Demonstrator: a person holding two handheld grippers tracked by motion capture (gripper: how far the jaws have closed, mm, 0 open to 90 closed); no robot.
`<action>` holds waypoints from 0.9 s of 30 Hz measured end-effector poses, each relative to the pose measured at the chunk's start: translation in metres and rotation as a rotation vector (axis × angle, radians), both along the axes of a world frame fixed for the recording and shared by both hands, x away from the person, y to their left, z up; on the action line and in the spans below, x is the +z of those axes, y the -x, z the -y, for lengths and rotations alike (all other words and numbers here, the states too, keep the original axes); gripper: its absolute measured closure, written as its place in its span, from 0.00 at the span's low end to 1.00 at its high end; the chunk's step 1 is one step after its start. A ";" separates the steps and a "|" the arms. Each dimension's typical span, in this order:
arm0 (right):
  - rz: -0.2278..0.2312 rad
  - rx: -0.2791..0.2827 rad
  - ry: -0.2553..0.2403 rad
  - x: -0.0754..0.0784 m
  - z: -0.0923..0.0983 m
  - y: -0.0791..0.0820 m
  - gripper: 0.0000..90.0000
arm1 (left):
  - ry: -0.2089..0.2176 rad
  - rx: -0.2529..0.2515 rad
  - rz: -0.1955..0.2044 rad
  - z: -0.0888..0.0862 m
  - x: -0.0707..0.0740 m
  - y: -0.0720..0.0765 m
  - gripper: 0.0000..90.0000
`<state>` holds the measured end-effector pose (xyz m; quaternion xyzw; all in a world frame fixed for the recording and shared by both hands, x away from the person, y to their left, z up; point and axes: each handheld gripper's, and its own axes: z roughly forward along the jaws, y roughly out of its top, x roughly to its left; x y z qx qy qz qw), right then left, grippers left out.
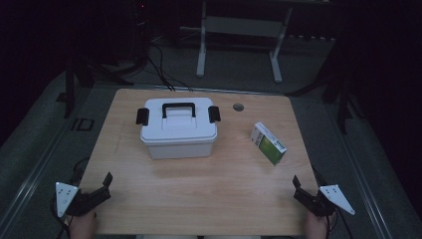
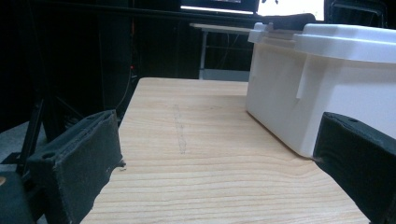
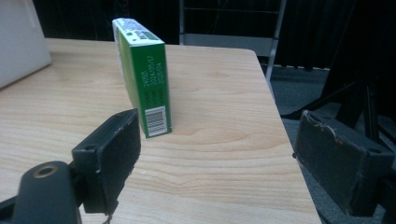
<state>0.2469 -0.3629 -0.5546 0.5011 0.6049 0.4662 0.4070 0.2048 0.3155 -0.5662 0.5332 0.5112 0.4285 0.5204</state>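
Note:
A white lidded storage box with a black handle and two black side latches stands on the wooden table, left of centre. In the left gripper view the box rises ahead and to the right. A small green and white carton stands on edge at the right; in the right gripper view the carton is just beyond the jaws, barcode end facing me. My left gripper rests at the near left edge, open and holding nothing. My right gripper sits at the near right corner, open as well.
A round cable hole lies in the tabletop behind the box. A white desk frame stands on the dark floor beyond the table, with cables trailing near it. The table's right edge runs close to my right gripper.

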 end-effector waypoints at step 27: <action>-0.044 0.151 -0.054 0.037 -0.030 -0.015 0.12 | -0.015 -0.065 -0.110 0.014 0.029 -0.022 0.01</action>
